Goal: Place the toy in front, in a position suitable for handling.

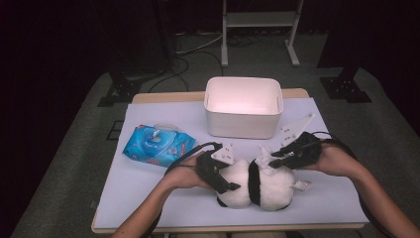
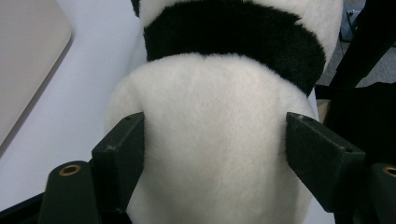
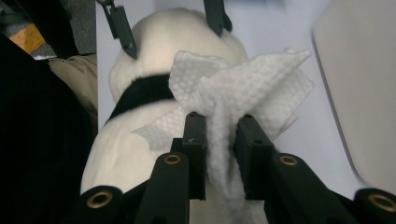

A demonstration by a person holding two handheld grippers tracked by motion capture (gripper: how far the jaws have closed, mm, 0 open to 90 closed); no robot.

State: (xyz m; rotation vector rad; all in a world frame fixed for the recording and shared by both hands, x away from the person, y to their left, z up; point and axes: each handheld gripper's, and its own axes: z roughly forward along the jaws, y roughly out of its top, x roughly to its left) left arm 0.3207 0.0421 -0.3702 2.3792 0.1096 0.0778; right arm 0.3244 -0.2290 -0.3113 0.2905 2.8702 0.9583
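Gripped between the closed jaws of the right gripper (image 3: 219, 133), a white wipe (image 3: 243, 84) is held over the plush toy (image 1: 255, 186), which is clamped by the left gripper (image 2: 215, 154) on the table (image 1: 148, 188). Wiping seems underway; steady strokes across the fur are called for next.

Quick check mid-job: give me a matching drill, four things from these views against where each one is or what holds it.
Things:
1. plush toy
2. wet wipe
3. wipes pack
4. white bin

Places or states:
A. lying flat at the table's left side
B. standing at the far edge of the table
C. pinched in the right gripper
D. squeezed between the jaws of the left gripper

Pairs: 1-D, 2-C, 3-A, 4-B
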